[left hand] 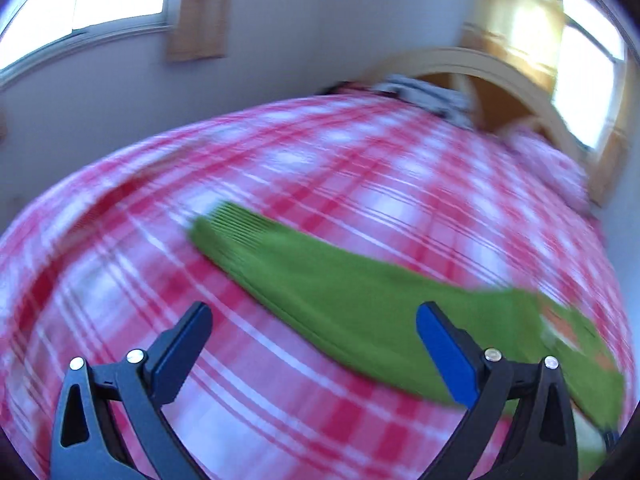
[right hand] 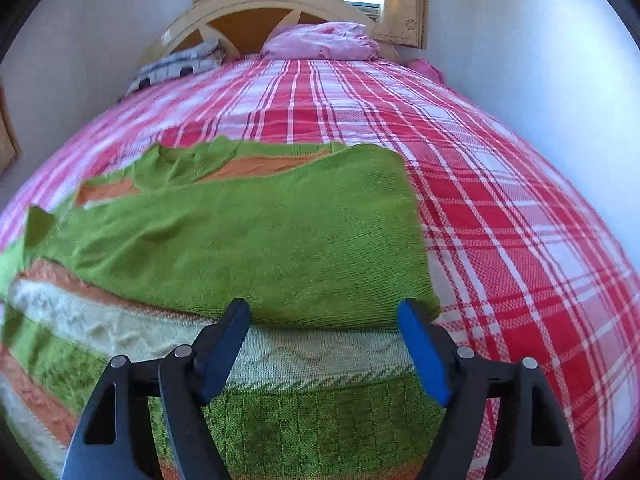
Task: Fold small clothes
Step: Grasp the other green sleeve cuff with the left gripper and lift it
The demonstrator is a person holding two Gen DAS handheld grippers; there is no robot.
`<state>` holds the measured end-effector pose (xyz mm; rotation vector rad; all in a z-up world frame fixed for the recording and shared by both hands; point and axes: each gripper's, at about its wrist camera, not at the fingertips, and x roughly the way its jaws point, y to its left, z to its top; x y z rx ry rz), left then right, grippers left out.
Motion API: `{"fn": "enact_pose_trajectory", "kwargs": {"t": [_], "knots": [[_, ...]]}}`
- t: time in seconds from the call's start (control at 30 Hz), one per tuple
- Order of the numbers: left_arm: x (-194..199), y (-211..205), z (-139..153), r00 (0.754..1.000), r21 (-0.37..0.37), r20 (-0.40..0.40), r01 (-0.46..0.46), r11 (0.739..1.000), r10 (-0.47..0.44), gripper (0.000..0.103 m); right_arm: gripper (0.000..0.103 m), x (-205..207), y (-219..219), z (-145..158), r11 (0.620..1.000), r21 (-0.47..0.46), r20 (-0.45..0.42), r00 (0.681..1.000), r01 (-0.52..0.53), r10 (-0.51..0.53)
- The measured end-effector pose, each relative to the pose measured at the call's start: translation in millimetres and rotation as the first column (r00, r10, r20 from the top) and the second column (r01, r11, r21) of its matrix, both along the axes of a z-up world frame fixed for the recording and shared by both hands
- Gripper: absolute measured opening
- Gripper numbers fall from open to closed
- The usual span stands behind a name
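The green sweater point(right hand: 248, 236) is lying flat on the red and white plaid bedspread point(right hand: 500, 208), a ribbed knit with orange and cream bands running across its near part, and one plain green panel is folded over the striped body. I am seeing its long sleeve point(left hand: 344, 300) stretching out across the plaid in the left wrist view, the ribbed cuff at the far left end, though that picture is blurring. I am holding the left gripper point(left hand: 316, 344) spread wide with nothing between its blue-padded fingers, hovering over the sleeve's near edge. The right gripper point(right hand: 324, 344) is also gaping open over the cream band, gripping nothing. Far off, a pink pillow point(right hand: 320, 40) is sitting against the curved wooden headboard point(right hand: 240, 4).
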<state>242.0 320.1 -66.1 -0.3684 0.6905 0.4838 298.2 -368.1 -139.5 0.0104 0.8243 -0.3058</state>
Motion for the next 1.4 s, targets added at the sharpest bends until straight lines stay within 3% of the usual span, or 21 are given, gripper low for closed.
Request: {"fn": "enact_pose_trajectory", "kwargs": {"t": [0.1,0.23,0.27,0.4,0.47,0.53,0.57,0.63,0.73,0.87,0.97,1.07,1.13,1.17,1.27,1.4], "knots": [[18,42,-14,0.995,-0.058,-0.043,-0.087,0.994,0.085,0.099,0.078,1,3,0,1.000,-0.009,-0.003,1.000,-0.001,0.001],[37,79,-48,0.988,-0.244,-0.095,-0.144,0.959,0.124,0.074,0.078,0,1,0,1.000,0.004,0.002,1.000,-0.001,0.001],[39,82,-55,0.985,-0.274,-0.098,-0.162,0.948,0.140,0.074,0.078,0,1,0,1.000,-0.002,0.000,1.000,-0.001,0.001],[46,69,-53,0.986,-0.218,-0.068,-0.162,0.963,0.150,0.074,0.078,-1,1,0,1.000,-0.002,0.000,1.000,-0.001,0.001],[49,66,-56,0.989,-0.168,-0.054,-0.146,0.975,0.139,0.068,0.078,-1,1,0,1.000,-0.003,0.000,1.000,-0.001,0.001],[52,68,-59,0.987,-0.138,-0.053,-0.156,0.978,0.150,0.043,0.078,-1,0,0,1.000,-0.003,0.000,1.000,-0.001,0.001],[50,69,-58,0.988,-0.146,-0.042,-0.150,0.978,0.146,0.038,0.079,-1,1,0,1.000,-0.002,0.000,1.000,-0.002,0.002],[50,74,-59,0.992,-0.178,-0.022,-0.129,0.976,0.127,0.010,0.079,-1,1,0,1.000,-0.001,0.001,1.000,-0.002,0.002],[54,75,-58,0.994,-0.211,-0.007,-0.104,0.972,0.105,0.009,0.079,-1,1,1,1.000,0.000,0.001,1.000,-0.002,0.002],[54,44,-27,0.997,-0.110,0.062,-0.038,0.993,0.045,0.008,0.079,-1,0,0,1.000,-0.001,0.001,1.000,-0.003,0.003],[56,-5,14,0.987,-0.043,0.141,0.078,0.996,-0.072,0.008,0.079,-1,0,0,1.000,0.000,0.001,1.000,-0.003,0.003],[55,-77,53,0.951,0.061,0.206,0.224,0.973,-0.231,0.008,0.079,-1,0,0,1.000,0.000,0.001,1.000,-0.003,0.003],[50,-131,71,0.907,0.135,0.232,0.329,0.935,-0.352,0.008,0.079,-2,0,1,1.000,0.002,0.002,1.000,-0.003,0.003],[47,-165,77,0.874,0.170,0.238,0.392,0.904,-0.424,0.008,0.079,-2,0,0,1.000,0.002,0.002,1.000,-0.003,0.003],[41,-246,73,0.794,0.190,0.212,0.538,0.822,-0.569,0.008,0.079,-2,-1,0,1.000,0.002,0.002,1.000,-0.004,0.004],[40,-329,36,0.736,0.199,0.119,0.641,0.742,-0.667,0.008,0.079,-2,0,1,1.000,0.006,0.005,1.000,-0.003,0.003]]}}
